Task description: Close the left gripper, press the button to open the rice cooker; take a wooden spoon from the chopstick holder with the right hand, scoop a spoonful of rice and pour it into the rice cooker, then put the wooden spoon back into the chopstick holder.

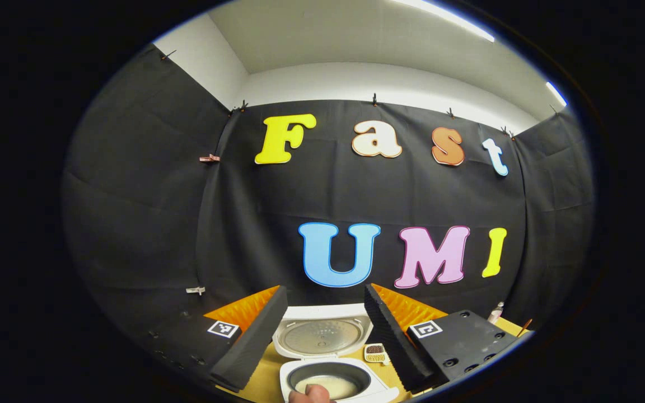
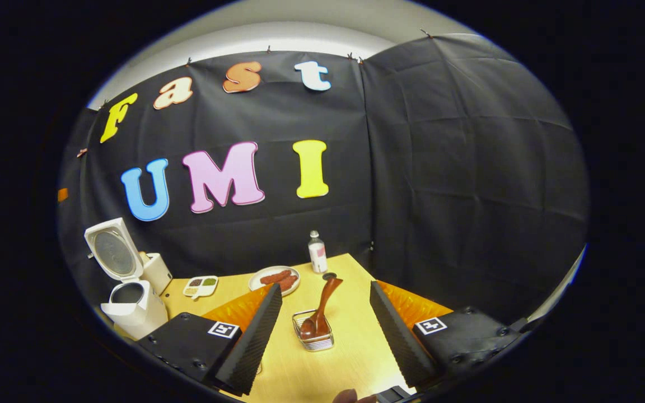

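On the far left in the right gripper view, your white rice cooker point(image 2: 132, 305) stood on the yellow wooden tabletop point(image 2: 350, 330) with its round lid point(image 2: 111, 251) swung up and its dark pot showing. Just right of it, toward the far wall, lay a small white divided dish point(image 2: 201, 286) of seasonings, then a white round plate point(image 2: 275, 279) carrying reddish sausages, then a small clear bottle point(image 2: 317, 252) with a white cap, standing upright near the far edge. Nearer to you, your right gripper point(image 2: 322, 336) was spread wide and held nothing; between its fingers sat the wire-mesh chopstick holder point(image 2: 313, 331), with the brown wooden spoon point(image 2: 322, 310) standing in it, bowl down and handle leaning to the far right.

In the left gripper view, your left gripper point(image 1: 325, 347) was also spread wide and empty. The open rice cooker point(image 1: 328, 369) lay between its fingers, with white rice in the pot, and the divided dish point(image 1: 374, 352) sat just to its right. A fingertip point(image 1: 309, 394) showed at the near edge.
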The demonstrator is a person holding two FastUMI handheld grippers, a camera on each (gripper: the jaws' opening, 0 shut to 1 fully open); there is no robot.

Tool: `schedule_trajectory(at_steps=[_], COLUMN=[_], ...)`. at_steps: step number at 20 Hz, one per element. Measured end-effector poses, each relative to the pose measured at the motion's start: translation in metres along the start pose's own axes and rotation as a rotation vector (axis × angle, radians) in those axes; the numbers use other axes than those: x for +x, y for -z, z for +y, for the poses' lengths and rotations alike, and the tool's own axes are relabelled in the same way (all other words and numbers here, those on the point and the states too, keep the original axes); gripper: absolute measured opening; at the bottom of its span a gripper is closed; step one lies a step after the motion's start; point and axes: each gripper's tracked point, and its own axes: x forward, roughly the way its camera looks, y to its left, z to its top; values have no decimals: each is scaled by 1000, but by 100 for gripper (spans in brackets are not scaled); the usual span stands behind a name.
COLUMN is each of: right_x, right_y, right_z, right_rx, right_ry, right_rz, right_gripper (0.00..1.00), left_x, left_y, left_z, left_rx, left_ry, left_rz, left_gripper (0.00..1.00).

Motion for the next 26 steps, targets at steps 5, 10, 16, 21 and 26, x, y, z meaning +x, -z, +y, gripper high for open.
schedule_trajectory(at_steps=[5, 10, 16, 21, 26], right_x=[-34, -59, -69, -67, -60], right_y=[-29, -40, -39, -43, -46], right_z=[35, 54, 64, 75, 87], right_rx=[-71, -121, -180, -181, -189], right_ry=[-34, -33, -15, -28, -78], right_rz=[-79, -114, -114, -117, -115], right_gripper=[98, 98, 98, 99, 99], left_x=[88, 165, 224, 224, 189], left_y=[26, 77, 130, 161, 162], left_z=[5, -5, -4, 7, -1], left_rx=[-3, 41, 96, 23, 46], left_ry=[-3, 9, 0, -21, -3], left_rz=[55, 143, 231, 295, 292], left_gripper=[95, 95, 94, 98, 98])
